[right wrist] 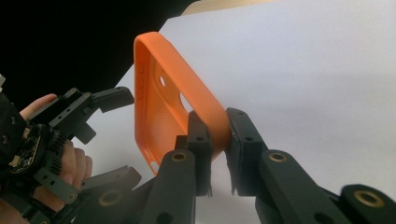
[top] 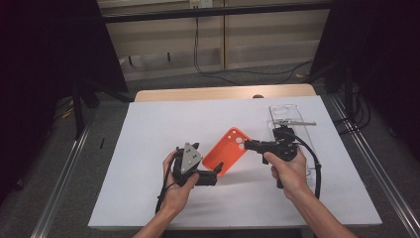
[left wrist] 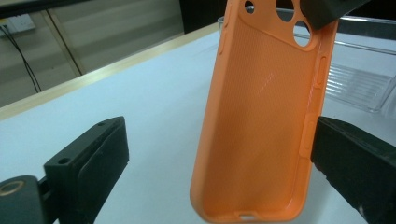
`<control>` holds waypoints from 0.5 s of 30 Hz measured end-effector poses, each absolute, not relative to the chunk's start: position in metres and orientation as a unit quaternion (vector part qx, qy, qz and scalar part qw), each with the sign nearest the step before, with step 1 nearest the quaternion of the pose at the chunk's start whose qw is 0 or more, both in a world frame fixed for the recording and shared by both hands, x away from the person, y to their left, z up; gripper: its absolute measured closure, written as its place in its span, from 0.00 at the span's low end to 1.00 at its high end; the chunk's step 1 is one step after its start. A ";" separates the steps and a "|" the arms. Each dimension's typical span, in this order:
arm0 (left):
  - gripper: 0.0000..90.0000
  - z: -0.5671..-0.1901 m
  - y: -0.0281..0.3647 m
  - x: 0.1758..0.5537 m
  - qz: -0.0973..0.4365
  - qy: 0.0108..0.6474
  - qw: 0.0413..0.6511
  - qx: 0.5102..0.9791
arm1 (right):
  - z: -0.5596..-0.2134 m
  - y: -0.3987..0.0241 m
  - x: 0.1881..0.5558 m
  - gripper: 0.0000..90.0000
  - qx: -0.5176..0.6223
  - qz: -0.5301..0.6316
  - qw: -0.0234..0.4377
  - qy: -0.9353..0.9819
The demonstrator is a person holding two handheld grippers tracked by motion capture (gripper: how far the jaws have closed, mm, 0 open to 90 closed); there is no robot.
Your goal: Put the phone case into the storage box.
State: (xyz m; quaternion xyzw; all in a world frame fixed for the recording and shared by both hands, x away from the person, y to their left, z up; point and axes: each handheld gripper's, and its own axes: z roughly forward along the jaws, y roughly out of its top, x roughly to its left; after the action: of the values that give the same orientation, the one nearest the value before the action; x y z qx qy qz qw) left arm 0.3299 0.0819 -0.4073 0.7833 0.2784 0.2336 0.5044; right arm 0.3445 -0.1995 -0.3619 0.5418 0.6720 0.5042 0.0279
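On the white table sheet (top: 148,148), the soft orange silicone phone case (top: 225,150) is near centre, clamped by the right gripper (top: 247,144) at its 3 o'clock corner. The left gripper (top: 216,171) stands apart around its 7 o'clock end. I think it should close slowly on the rim, not the thin back.

The case (left wrist: 266,116) looks like soft orange plastic or rubber, matt, with a fine grainy texture on its inner face and a smoother, faintly shiny rim (right wrist: 187,79). The grippers' jaws are matt black plastic with slightly rough, layered surfaces; brass-coloured metal pins sit in their joints. The left gripper (top: 210,173) carries a dull grey plate (top: 189,157), metal or plastic I cannot tell. The tray (top: 292,116) is clear, glossy plastic with ribbed sides. The table (top: 148,148) has a smooth, matt white top, like paper or laminate, and a pale wood edge (top: 223,92) at its far side.
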 end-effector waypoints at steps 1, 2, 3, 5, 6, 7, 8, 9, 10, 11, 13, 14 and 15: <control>0.05 -0.408 0.083 0.329 0.232 0.279 0.505 0.783 | -0.361 -0.201 0.344 0.89 0.542 0.503 0.030 0.672; 0.05 -0.410 0.083 0.328 0.232 0.281 0.511 0.778 | -0.360 -0.202 0.344 0.89 0.541 0.504 0.033 0.672; 0.05 -0.410 0.083 0.328 0.230 0.281 0.512 0.779 | -0.360 -0.203 0.344 0.89 0.542 0.504 0.034 0.671; 0.05 -0.409 0.082 0.328 0.225 0.282 0.520 0.774 | -0.359 -0.206 0.344 0.89 0.542 0.506 0.037 0.670; 0.05 -0.408 0.082 0.328 0.231 0.280 0.524 0.771 | -0.358 -0.207 0.344 0.89 0.543 0.507 0.039 0.669; 0.06 -0.407 0.082 0.328 0.231 0.278 0.527 0.769 | -0.358 -0.208 0.344 0.89 0.543 0.507 0.039 0.668; 0.08 -0.405 0.083 0.328 0.227 0.279 0.535 0.765 | -0.358 -0.209 0.344 0.89 0.542 0.509 0.042 0.667; 0.09 -0.404 0.084 0.328 0.221 0.283 0.544 0.758 | -0.357 -0.210 0.343 0.89 0.541 0.510 0.045 0.667; 0.10 -0.403 0.085 0.328 0.220 0.285 0.548 0.755 | -0.356 -0.211 0.343 0.89 0.540 0.511 0.052 0.667; 0.10 -0.402 0.087 0.327 0.222 0.284 0.547 0.756 | -0.356 -0.211 0.343 0.89 0.538 0.510 0.058 0.668; 0.10 -0.401 0.092 0.326 0.227 0.284 0.550 0.751 | -0.354 -0.213 0.343 0.89 0.537 0.510 0.065 0.669; 0.10 -0.401 0.094 0.326 0.229 0.282 0.552 0.751 | -0.353 -0.214 0.343 0.89 0.535 0.510 0.071 0.670; 0.11 -0.401 0.097 0.325 0.224 0.279 0.553 0.752 | -0.353 -0.216 0.343 0.89 0.536 0.510 0.074 0.669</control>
State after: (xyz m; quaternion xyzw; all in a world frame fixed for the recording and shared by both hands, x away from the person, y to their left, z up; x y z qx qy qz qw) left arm 0.3247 0.0975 -0.4009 0.7522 0.2792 0.2236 0.5534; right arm 0.3425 -0.2157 -0.3526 0.5356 0.6690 0.5100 0.0740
